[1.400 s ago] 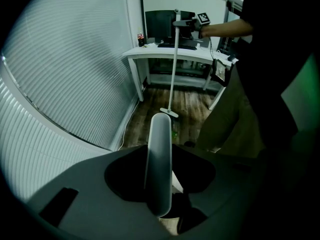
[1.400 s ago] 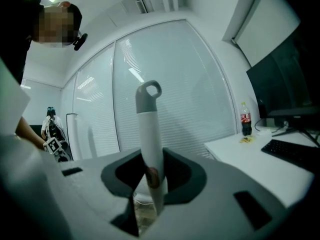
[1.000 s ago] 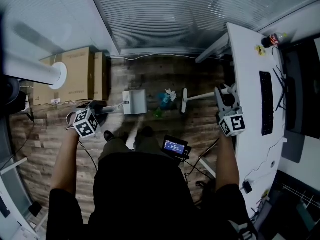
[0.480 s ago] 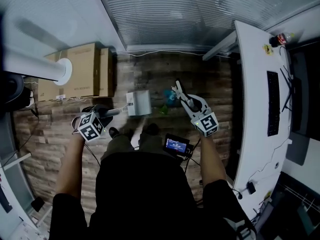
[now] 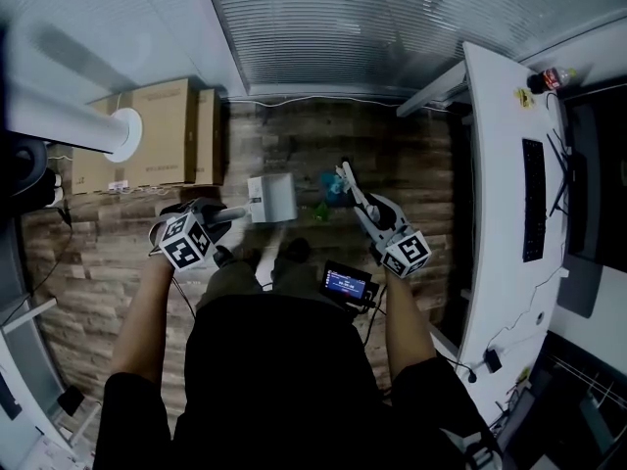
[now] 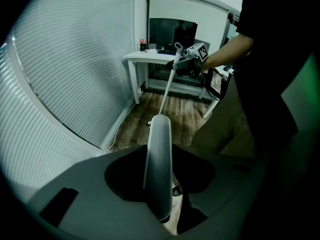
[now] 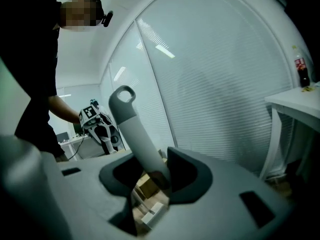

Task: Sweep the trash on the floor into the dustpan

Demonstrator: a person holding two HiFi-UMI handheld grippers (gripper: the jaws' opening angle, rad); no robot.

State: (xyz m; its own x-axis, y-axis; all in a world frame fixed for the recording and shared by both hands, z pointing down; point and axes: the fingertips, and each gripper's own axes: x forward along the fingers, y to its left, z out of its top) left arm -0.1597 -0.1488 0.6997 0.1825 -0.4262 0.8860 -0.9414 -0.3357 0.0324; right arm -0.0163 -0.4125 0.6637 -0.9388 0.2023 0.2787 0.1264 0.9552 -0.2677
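Both tools look like light moulded plastic, stiff and smooth, so a firm hold should matter more than force. The left gripper (image 5: 217,221) has its jaws part closed, clamped across the dustpan handle (image 6: 159,169), which is slim, rounded and white. The boxy pale dustpan (image 5: 271,199) sits on the wood-grain floor (image 5: 392,145) at twelve o'clock from the person's feet. The right gripper (image 5: 364,204) pinches the grey broom handle (image 7: 134,134) near its looped end, a fair place to steer from. The trash (image 5: 331,190), crumpled teal and green scraps that look featherweight, lies near the dustpan at its three o'clock.
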